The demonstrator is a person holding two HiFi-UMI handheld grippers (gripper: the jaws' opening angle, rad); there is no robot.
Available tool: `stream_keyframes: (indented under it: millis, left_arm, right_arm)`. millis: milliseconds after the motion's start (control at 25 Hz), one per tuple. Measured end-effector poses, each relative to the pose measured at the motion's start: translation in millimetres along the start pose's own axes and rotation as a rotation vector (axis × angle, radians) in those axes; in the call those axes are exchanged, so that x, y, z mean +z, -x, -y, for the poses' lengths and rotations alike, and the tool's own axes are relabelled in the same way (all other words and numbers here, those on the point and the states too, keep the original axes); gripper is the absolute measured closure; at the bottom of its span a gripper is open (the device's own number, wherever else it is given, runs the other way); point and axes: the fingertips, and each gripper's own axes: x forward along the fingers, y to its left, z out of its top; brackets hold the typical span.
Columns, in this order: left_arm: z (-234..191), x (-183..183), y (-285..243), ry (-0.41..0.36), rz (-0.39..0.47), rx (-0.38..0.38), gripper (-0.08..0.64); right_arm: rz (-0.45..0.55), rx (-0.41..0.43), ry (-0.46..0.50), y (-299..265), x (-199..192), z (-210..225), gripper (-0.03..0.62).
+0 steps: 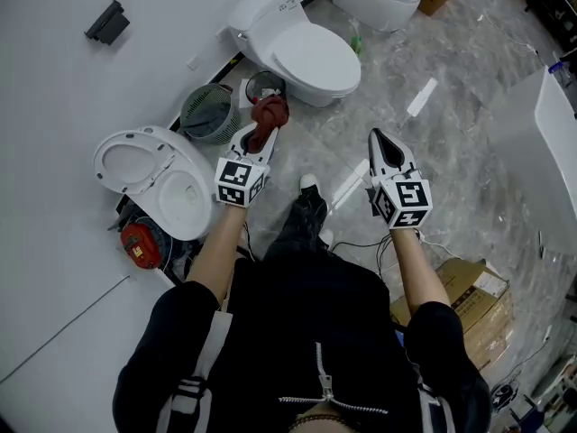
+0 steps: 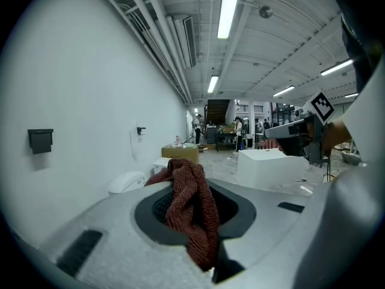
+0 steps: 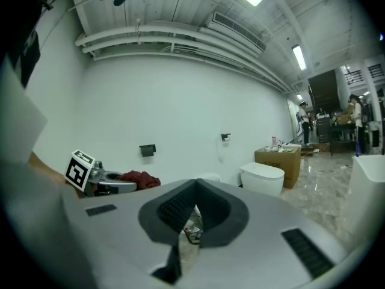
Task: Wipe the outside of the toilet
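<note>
While left claw pinches rag, right claw outstretched

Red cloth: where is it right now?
The red cloth is clamped in the left gripper, left of centre in the head view, near the closed toilet and the green basket.

We see a grey marbled floor carrying a closed toilet against the wall. Just beside that toilet stand a green basket and a small bin. Beyond the basket from it sits an open toilet, and well apart from it lies a cardboard box.
</note>
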Motion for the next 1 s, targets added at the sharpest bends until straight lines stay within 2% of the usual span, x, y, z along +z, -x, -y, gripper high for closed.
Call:
stream_keyframes:
  millis: [400, 720, 1000]
  left_arm:
    - [-70.9, -7.9, -90.5, 0.049, -0.018, 0.039, 0.486]
    - [-130.4, -16.5, -161.5, 0.069, -0.066, 0.004, 0.486]
    - [-159.0, -18.5, -195.1, 0.077, -0.077, -0.023, 0.486]
  right_arm:
    - [-0.062, 0.049, 0.011, -112.2, 3.4, 43.0, 0.589]
    - [-0.107, 0.06, -0.003, -216.9, 9.0, 61.8, 0.589]
    - [-0.139, 0.063, -0.004, -265.6, 6.3, 65.9, 0.589]
